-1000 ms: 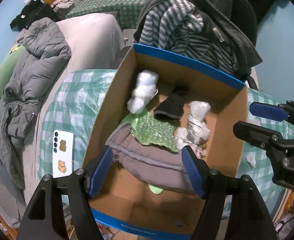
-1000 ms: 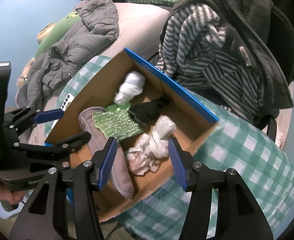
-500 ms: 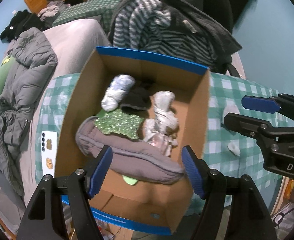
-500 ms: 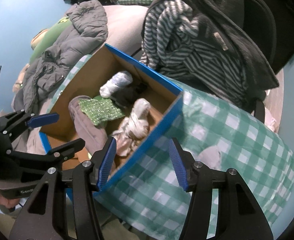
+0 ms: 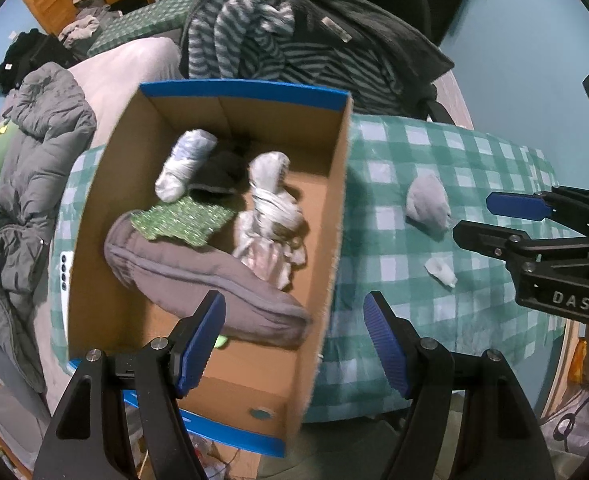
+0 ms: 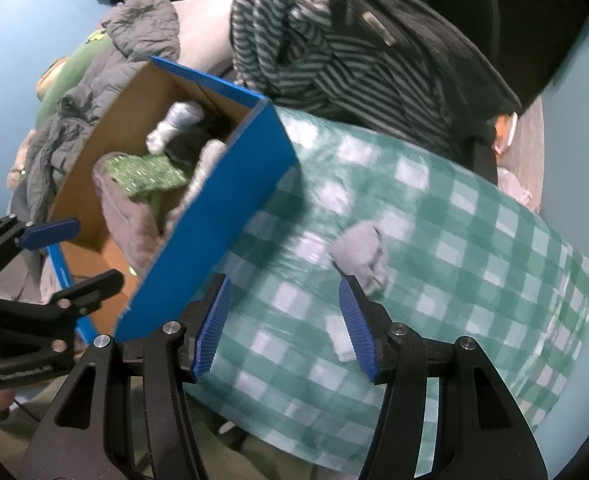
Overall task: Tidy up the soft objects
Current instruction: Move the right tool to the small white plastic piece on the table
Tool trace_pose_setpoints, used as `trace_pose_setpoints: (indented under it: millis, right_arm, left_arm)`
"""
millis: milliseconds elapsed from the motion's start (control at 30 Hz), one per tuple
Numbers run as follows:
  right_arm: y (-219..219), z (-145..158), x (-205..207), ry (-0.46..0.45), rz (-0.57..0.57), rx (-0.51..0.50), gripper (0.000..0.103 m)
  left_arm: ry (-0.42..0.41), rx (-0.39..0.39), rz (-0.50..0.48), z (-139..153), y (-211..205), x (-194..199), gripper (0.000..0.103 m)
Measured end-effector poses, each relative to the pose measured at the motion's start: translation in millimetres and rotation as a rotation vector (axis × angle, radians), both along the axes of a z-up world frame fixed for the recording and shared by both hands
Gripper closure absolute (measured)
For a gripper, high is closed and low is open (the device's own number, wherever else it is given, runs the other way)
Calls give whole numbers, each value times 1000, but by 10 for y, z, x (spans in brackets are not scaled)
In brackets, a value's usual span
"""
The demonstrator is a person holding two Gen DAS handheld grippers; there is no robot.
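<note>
While flat, grey sock points toward box.

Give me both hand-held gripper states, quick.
Left hand-held gripper: open, holding nothing.
Right hand-held gripper: open, holding nothing.

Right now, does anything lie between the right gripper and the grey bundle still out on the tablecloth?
Nothing visible does. The right gripper is open above bare checked tablecloth, with the grey bundle just beyond its fingertips. A small white scrap lies near one finger, beside the path rather than across it.
</note>
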State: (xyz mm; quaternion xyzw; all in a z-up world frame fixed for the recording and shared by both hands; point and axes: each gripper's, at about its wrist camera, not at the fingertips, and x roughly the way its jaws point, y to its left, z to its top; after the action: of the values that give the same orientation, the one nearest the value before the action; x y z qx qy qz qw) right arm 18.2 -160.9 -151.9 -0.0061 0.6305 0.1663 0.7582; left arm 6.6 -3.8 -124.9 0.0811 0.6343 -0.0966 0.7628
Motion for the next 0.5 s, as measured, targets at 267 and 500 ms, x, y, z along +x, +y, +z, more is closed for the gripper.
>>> trace_pose_setpoints:
  millis: [267, 500]
  right_arm:
    - [-270, -217, -151, 41, -5, -28, 46]
    - [-411, -385, -231, 61, 23, -49, 46]
  left_arm:
    - [26, -14, -11, -109, -282, -213, 30]
    - [56, -17, -21, -266, -558, -388, 30]
